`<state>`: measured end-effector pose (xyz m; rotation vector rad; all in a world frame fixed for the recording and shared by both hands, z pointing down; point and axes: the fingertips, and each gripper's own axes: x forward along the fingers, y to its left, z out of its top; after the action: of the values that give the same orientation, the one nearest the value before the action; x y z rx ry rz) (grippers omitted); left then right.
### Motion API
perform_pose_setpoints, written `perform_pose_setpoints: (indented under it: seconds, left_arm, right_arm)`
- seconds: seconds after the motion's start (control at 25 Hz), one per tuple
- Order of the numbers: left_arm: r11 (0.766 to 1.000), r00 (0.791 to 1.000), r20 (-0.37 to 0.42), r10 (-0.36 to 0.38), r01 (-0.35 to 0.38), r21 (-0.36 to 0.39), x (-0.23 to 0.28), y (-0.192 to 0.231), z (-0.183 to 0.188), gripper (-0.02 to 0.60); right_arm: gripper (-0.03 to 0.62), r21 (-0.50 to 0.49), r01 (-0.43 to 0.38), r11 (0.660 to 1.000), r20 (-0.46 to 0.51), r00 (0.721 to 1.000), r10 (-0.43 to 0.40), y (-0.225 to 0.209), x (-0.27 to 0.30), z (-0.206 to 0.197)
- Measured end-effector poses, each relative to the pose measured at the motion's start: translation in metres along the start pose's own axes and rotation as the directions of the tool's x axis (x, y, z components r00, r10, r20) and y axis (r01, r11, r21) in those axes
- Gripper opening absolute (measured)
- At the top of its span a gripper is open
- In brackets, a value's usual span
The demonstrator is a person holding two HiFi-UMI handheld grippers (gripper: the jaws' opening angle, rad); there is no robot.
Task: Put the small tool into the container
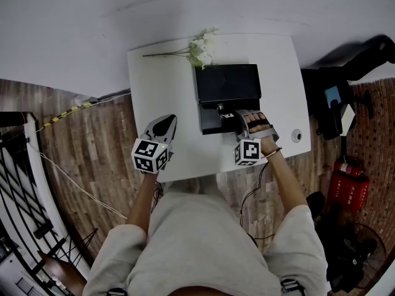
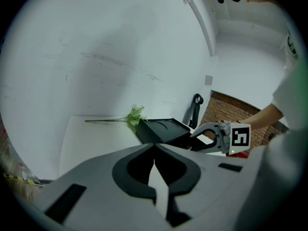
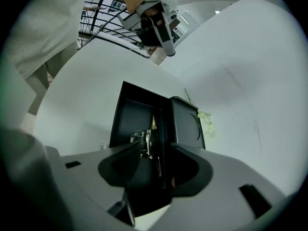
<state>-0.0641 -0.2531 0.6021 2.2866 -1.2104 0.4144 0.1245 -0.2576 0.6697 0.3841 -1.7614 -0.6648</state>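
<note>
Lying in black container (image 3: 129, 112): shiny metal implement (image 3: 143, 139), gold tip; right tool (image 3: 155, 150) wide apart, empty; left tool (image 2: 154, 148) closed, empty.

The left part of the table (image 1: 154, 85) is bare from front edge to wall, crossed only by the flower sprig (image 1: 199, 49) at the back, with the left claw (image 1: 164, 123) over its front. The black container (image 1: 227, 84) blocks the middle, its lid open on the wall side, and the right claw (image 1: 225, 113) fills the way into its tray from the front. On the right a narrower strip is free around a small round object (image 1: 297, 135).
</note>
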Motion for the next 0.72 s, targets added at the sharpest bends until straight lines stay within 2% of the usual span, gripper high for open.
perform_pose_setpoints:
  seconds: [0.44, 0.56, 0.72]
  left_arm:
    - [0.999, 1.000, -0.002, -0.027, 0.027, 0.027, 0.000, -0.018, 0.001, 0.009]
    - [0.999, 1.000, 0.000, -0.031, 0.031, 0.036, -0.001, -0.022, 0.003, 0.009]
    - [0.998, 0.999, 0.004, -0.036, 0.036, 0.048, -0.002, -0.026, 0.007, 0.009]
  right_arm:
    - [0.120, 0.090, 0.062, 0.994, -0.009, 0.998, -0.061, 0.004, -0.027, -0.009]
    - [0.094, 0.178, 0.079, 0.981, -0.010, 0.997, -0.078, 0.004, -0.033, -0.012]
    - [0.056, 0.331, 0.105, 0.938, -0.008, 0.994, -0.109, 0.000, -0.043, -0.016]
